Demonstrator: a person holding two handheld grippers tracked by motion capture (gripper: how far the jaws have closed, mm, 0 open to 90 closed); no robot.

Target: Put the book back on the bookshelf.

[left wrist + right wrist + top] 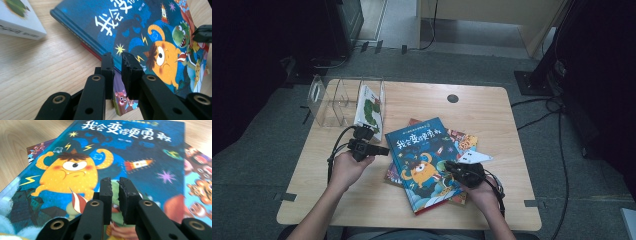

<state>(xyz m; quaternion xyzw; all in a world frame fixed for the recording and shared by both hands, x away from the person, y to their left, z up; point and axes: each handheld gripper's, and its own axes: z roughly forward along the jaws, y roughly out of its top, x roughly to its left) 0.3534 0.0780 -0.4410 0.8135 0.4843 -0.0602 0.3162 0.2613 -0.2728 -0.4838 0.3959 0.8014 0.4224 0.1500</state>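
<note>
Near the table's (507, 107) middle the blue picture book (424, 160) tops a stack; with your left gripper (382, 150) nearly closed at its left edge and right gripper (449, 166) nearly closed over the cover, widen both before gripping.

A: What colour is the top book (424, 160)?
B: Deep blue, with an orange one-eyed monster, yellow bolts and white lettering.
A: And the table (492, 120)?
B: Pale wood grain.

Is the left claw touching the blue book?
Cannot tell. In the left gripper view the left claw overlaps the edge of the blue book, but neither contact nor a gap shows plainly.
</note>
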